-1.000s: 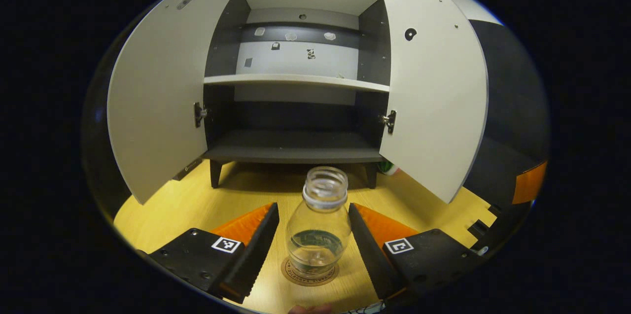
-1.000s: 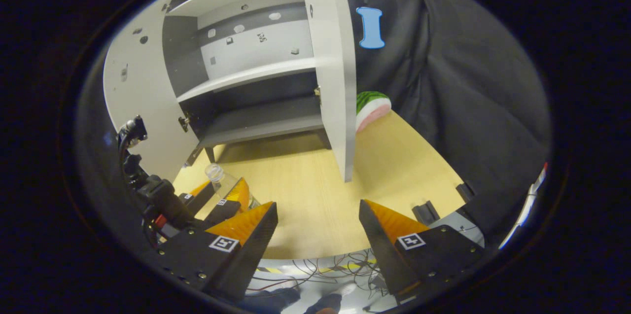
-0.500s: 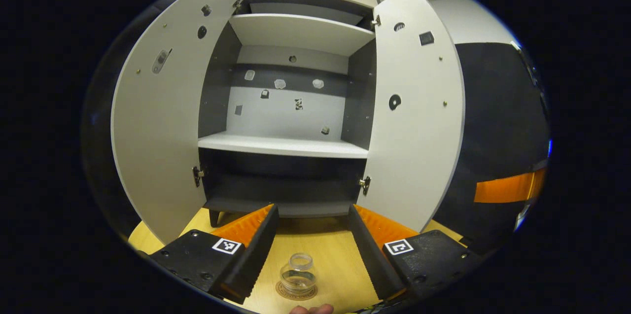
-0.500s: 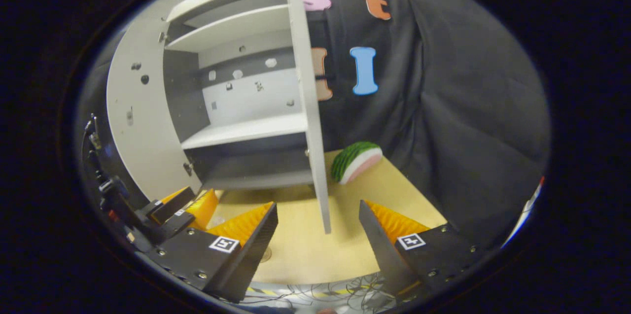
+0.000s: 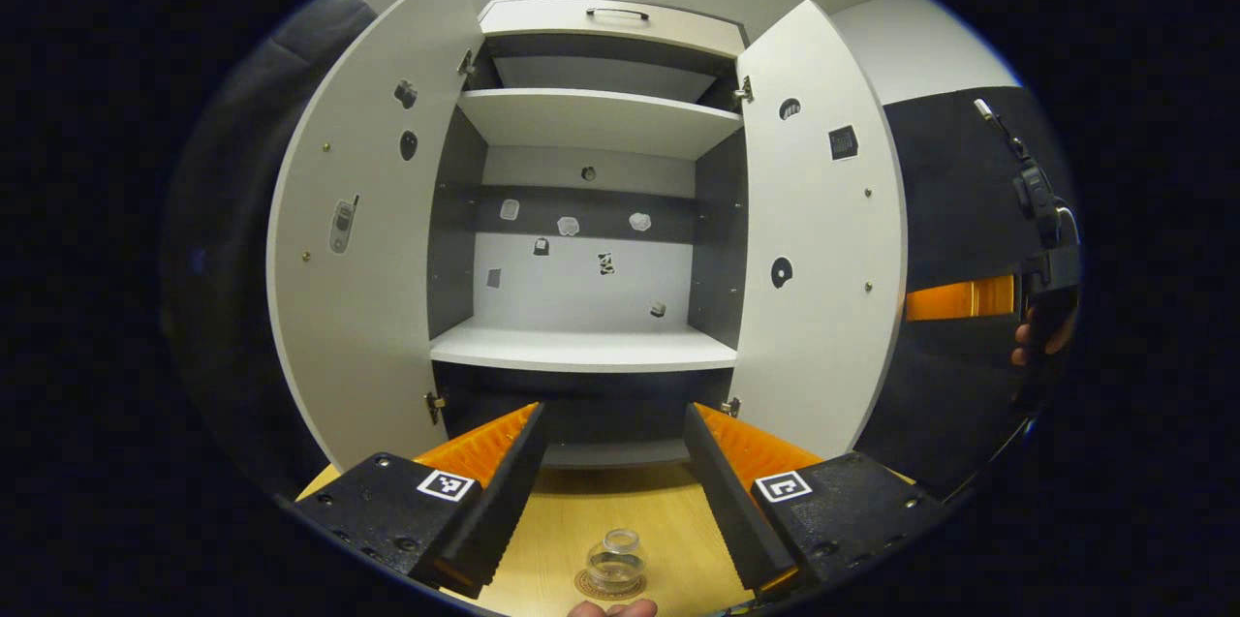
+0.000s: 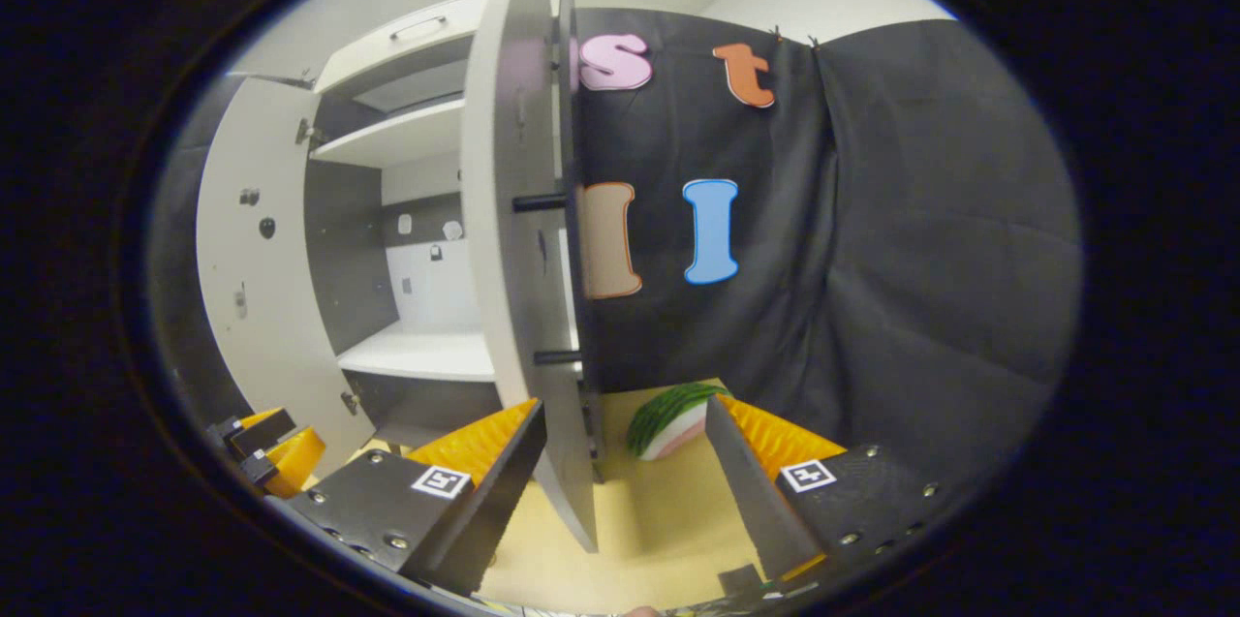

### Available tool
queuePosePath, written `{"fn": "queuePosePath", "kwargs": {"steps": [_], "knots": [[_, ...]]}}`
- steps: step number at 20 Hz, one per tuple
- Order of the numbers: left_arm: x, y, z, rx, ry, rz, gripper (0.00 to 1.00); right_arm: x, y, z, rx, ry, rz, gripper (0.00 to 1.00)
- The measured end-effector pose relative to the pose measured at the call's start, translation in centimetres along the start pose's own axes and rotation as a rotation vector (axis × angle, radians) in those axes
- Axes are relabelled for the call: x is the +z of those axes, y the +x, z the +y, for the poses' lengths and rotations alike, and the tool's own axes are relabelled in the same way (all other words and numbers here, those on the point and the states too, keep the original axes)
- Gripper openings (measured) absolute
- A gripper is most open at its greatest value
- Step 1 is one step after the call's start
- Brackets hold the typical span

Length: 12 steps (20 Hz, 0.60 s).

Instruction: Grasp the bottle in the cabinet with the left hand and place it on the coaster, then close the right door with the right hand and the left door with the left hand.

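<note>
The clear glass bottle (image 5: pixel 616 560) stands upright on the round brown coaster (image 5: pixel 587 586) on the wooden table, low in the left gripper view. My left gripper (image 5: pixel 612 481) hangs open above and behind it, touching nothing. The grey cabinet (image 5: pixel 591 239) faces me with its left door (image 5: pixel 363 239) and right door (image 5: pixel 823 259) both swung open. In the right gripper view, my right gripper (image 6: pixel 620 472) is open, and the right door (image 6: pixel 518 239) stands edge-on just in front of it, its long dark handle (image 6: pixel 572 278) on the outer face. The left gripper's fingers (image 6: pixel 266 447) show at the far left.
A watermelon-slice toy (image 6: pixel 668 418) lies on the table beside the cabinet, behind the right door. The cabinet's shelves (image 5: pixel 581 351) are bare. A hand holding the right gripper's handle (image 5: pixel 1041 326) shows at the right edge of the left gripper view.
My left gripper has let go of the bottle, then risen and drawn back from it. My right gripper has lifted and moved in toward the right door's outer edge.
</note>
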<state>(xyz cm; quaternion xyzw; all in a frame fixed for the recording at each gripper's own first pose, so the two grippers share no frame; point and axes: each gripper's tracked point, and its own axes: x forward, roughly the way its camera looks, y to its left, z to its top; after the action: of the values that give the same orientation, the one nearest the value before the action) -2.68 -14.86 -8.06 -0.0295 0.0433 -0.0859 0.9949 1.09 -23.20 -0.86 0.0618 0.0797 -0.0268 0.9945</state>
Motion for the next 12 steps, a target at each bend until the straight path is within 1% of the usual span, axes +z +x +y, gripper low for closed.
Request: {"fn": "queuePosePath", "kwargs": {"steps": [1, 2, 3, 6, 7, 8, 11, 12], "knots": [[0.1, -0.2, 0.4, 0.018, -0.001, 0.002, 0.9, 0.4, 0.4, -0.3, 0.003, 0.01, -0.007, 1.0], [0.0, -0.3, 1.0, 0.036, 0.001, 0.005, 0.9, 0.5, 0.8, -0.6, 0.007, 0.012, -0.01, 0.97], [0.0, -0.4, 1.4, 0.05, 0.003, 0.011, 0.9, 0.8, 1.1, -0.8, 0.01, 0.012, -0.015, 1.0], [-0.6, -0.4, 2.1, 0.063, -0.02, 0.034, 0.9, 0.9, 1.9, -0.5, 0.04, 0.008, -0.012, 1.0], [-0.7, -0.4, 2.5, 0.073, -0.025, 0.036, 0.85, 0.5, 2.0, -0.2, 0.047, 0.002, -0.018, 1.0], [-0.7, -0.3, 2.9, 0.085, -0.024, 0.036, 0.9, 0.5, 2.1, -0.3, 0.047, -0.005, -0.023, 1.0], [-1.2, -0.4, 3.5, 0.099, -0.021, 0.052, 0.9, 0.4, 2.5, -0.1, 0.064, 0.001, -0.029, 1.0], [-1.5, -0.4, 3.9, 0.106, -0.025, 0.059, 0.9, 0.6, 2.5, 0.1, 0.067, 0.009, -0.032, 0.96]]}}
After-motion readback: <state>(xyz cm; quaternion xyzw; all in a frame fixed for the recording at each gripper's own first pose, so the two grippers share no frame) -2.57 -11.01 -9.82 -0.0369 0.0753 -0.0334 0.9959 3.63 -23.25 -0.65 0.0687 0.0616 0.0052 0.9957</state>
